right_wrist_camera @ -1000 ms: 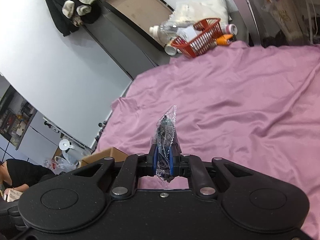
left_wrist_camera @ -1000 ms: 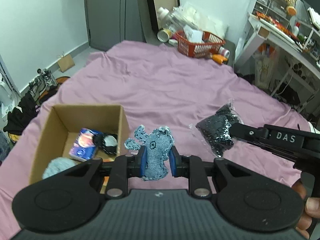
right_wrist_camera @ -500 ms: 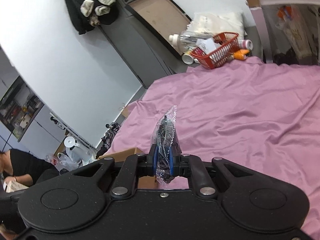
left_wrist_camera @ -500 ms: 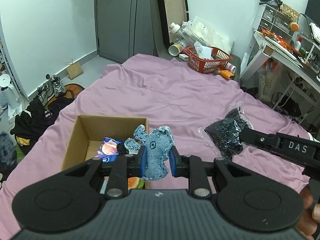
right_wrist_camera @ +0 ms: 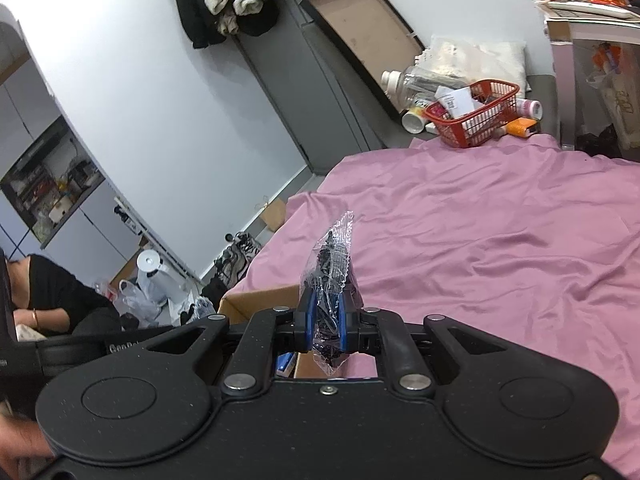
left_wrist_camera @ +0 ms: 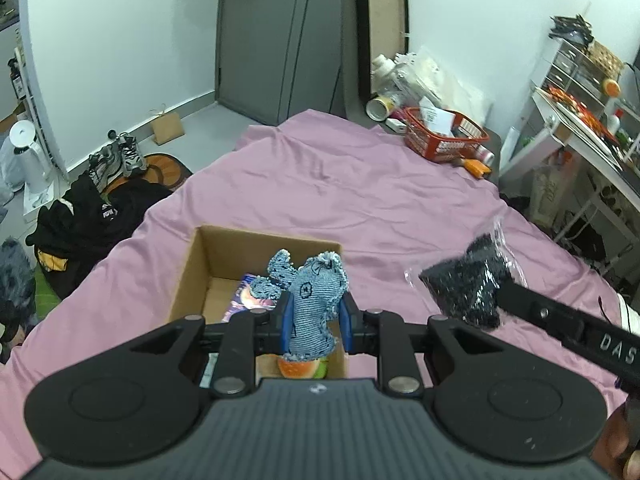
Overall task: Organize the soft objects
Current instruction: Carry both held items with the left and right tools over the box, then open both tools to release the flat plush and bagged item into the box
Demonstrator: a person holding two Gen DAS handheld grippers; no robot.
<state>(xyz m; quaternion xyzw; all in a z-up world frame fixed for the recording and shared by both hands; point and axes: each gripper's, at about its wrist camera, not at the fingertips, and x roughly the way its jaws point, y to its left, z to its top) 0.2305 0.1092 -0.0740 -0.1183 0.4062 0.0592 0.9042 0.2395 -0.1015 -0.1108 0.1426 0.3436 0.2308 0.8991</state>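
My left gripper (left_wrist_camera: 314, 322) is shut on a blue denim soft toy (left_wrist_camera: 314, 300) and holds it above the open cardboard box (left_wrist_camera: 192, 264) on the pink bedsheet (left_wrist_camera: 360, 196). Inside the box lie a blue packet (left_wrist_camera: 240, 300) and an orange and green soft item (left_wrist_camera: 302, 368). My right gripper (right_wrist_camera: 325, 328) is shut on a clear plastic bag of black fabric (right_wrist_camera: 332, 264). That bag of black fabric (left_wrist_camera: 472, 280) hangs to the right of the box in the left wrist view. The box corner (right_wrist_camera: 260, 300) shows just beyond the right gripper.
A red basket (left_wrist_camera: 444, 140) with clutter stands at the far end of the bed. Dark clothes and shoes (left_wrist_camera: 100, 200) lie on the floor to the left. A desk with shelves (left_wrist_camera: 580, 120) lines the right side. A seated person (right_wrist_camera: 44, 300) is at the far left.
Both grippers have risen and tilted up, so more of the room shows. The left gripper with the denim toy has moved over the box. Both grips are unchanged.
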